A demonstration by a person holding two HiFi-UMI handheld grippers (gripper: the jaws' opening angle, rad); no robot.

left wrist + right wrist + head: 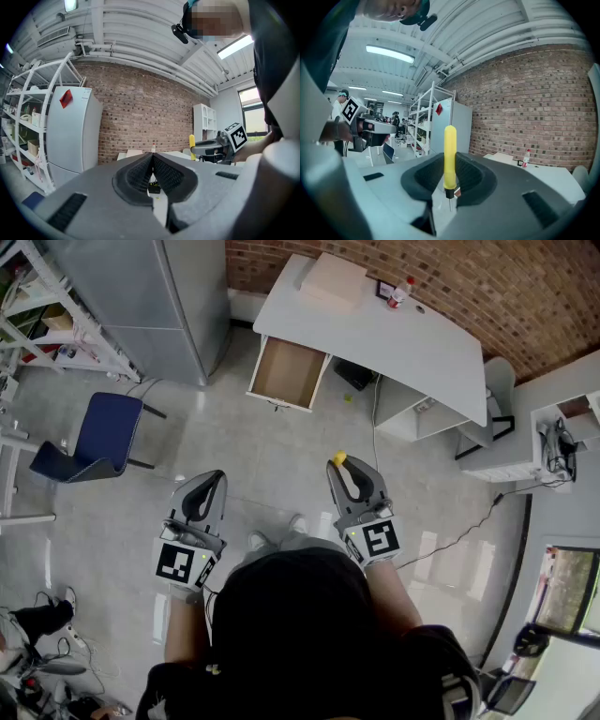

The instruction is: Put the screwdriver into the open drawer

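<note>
A yellow-handled screwdriver (450, 157) stands upright between the jaws of my right gripper (449, 180), which is shut on it; its yellow tip (339, 458) shows at that gripper (343, 468) in the head view. The open drawer (287, 374) hangs out of the white desk (412, 343), well ahead of both grippers, and looks empty. My left gripper (208, 482) is held beside the right at the same height, shut with nothing in it (152, 164). Both are above the floor, far short of the desk.
A blue chair (98, 440) stands to the left, a grey fridge (155, 306) at the back left next to the drawer. On the desk lie a flat box (331, 279) and a bottle (400, 292). White shelving (37, 315) is far left; a cable (469, 526) runs across the floor at right.
</note>
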